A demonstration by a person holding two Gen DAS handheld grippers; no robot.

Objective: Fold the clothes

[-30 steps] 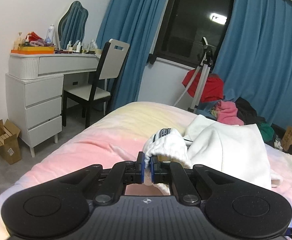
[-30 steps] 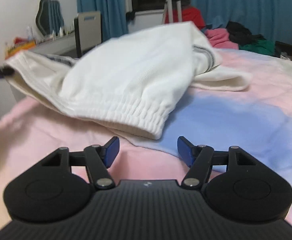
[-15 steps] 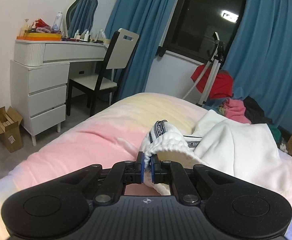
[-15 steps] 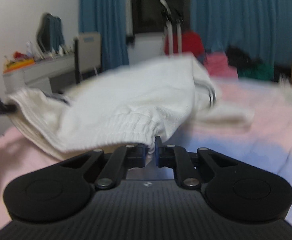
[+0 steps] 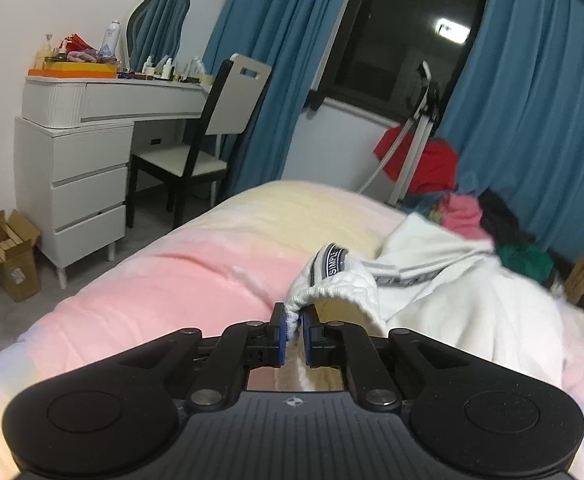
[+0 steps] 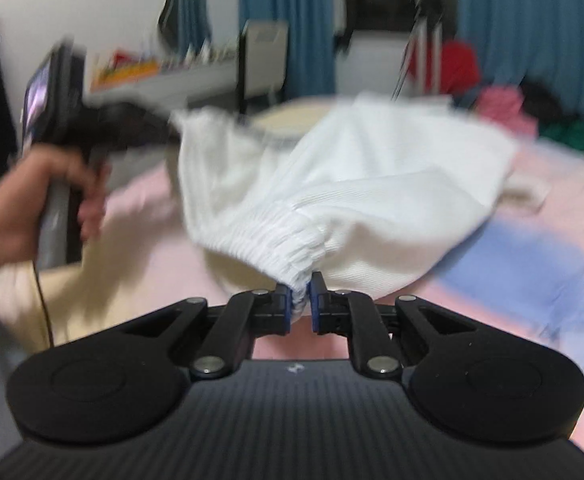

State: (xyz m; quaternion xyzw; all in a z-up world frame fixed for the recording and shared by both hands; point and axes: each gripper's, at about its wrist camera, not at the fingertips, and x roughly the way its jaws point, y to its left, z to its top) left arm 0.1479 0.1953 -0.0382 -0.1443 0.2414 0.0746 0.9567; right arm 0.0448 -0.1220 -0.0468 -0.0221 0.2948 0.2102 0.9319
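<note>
Right gripper clamped on the ribbed cuff of the white garment; left gripper pinched on another elastic edge of it. Garment hangs between the two, lifted off the bed, far end trailing on the cover. Looks like mid-lift for a fold; next needs both edges kept level and taut. One second back the right gripper was spread wide, short of the cuff.
</note>
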